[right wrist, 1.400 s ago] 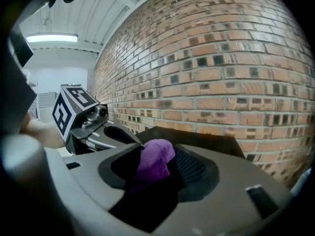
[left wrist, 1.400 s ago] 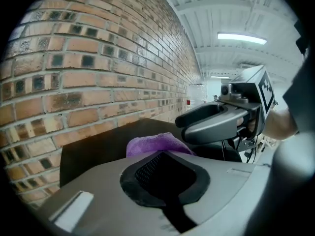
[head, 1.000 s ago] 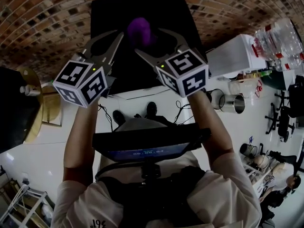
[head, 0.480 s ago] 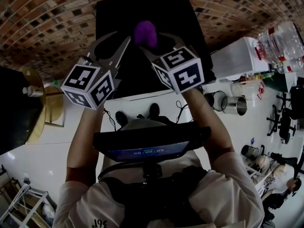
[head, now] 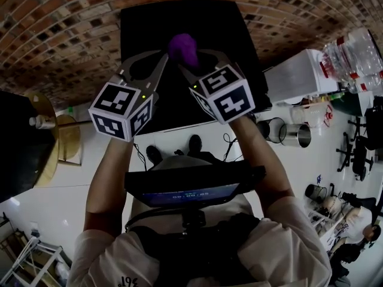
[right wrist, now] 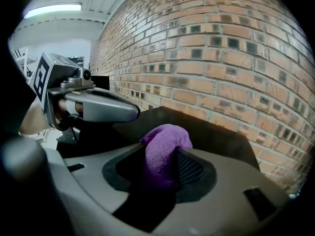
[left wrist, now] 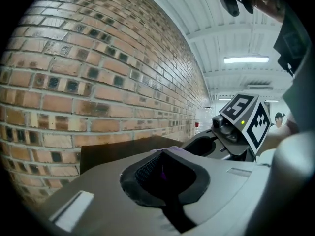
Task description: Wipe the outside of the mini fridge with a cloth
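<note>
Pinching the bunched purple fuzzy cloth (right wrist: pixel 166 139), the right gripper (right wrist: pixel 161 167) has just been closing its jaws on it over the black box-shaped mini fridge (head: pixel 179 18) by the red brick wall (head: pixel 57 17). The left gripper (left wrist: pixel 162 170), jaws pressed together, sits just beside the cloth.

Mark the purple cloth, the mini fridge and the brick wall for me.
purple cloth (right wrist: pixel 166 144), right gripper view, its bunched middle.
mini fridge (head: pixel 197 17), head view, bare black top.
brick wall (right wrist: pixel 221 58), right gripper view, open brickwork.
</note>
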`<state>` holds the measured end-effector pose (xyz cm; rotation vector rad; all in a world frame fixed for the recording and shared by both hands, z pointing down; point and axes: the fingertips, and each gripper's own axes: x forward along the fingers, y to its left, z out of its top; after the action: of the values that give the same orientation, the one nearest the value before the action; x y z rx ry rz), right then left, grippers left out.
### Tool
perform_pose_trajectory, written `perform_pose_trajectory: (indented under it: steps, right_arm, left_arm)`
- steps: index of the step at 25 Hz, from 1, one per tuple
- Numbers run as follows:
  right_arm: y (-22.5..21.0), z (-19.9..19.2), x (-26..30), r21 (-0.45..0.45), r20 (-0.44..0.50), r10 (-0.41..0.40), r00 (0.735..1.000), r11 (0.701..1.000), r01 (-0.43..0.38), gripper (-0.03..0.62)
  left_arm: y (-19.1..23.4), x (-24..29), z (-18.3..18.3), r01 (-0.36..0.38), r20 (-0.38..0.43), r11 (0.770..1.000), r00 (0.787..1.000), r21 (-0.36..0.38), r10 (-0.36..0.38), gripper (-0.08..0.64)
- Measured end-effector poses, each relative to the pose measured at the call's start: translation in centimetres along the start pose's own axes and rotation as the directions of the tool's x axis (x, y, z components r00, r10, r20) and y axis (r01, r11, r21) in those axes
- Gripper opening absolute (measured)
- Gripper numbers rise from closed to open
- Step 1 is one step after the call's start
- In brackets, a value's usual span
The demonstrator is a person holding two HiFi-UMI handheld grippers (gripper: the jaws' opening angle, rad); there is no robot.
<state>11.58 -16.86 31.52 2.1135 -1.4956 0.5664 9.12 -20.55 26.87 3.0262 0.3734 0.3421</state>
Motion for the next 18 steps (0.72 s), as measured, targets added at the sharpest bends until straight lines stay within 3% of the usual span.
perform_pose_trajectory:
  steps: [4, 7, 14, 18]
  right_arm:
    - [-0.1, 0.3, -0.1, 0.001, 0.007, -0.013, 1.0, 1.0, 0.013, 0.158]
    - [-0.3, 0.4, -0.2, 0.001, 0.015, -0.016, 1.0, 1.0, 0.016, 0.152]
    - [-1.3, 0.8, -0.9, 0.023, 0.054, -0.026, 0.998, 0.999, 0.025, 0.133]
    - [-2.1, 2.2, -0.8, 0.02, 0.073, -0.032, 0.997, 0.999, 0.031, 0.132]
  left_arm:
    - [-0.8, 0.4, -0.5, 0.064, -0.041, 0.998, 0.997, -0.002, -0.064, 0.0]
    - [-0.8, 0.0, 0.5, 0.072, 0.028, 0.997, 0.997, -0.026, -0.071, 0.003]
    - [1.1, -3.5, 2.4, 0.03, 0.226, 0.983, 0.974, -0.182, 0.013, 0.005]
    - [2.7, -4.7, 2.4, 0.004, 0.242, 0.969, 0.969, -0.245, 0.057, 0.005]
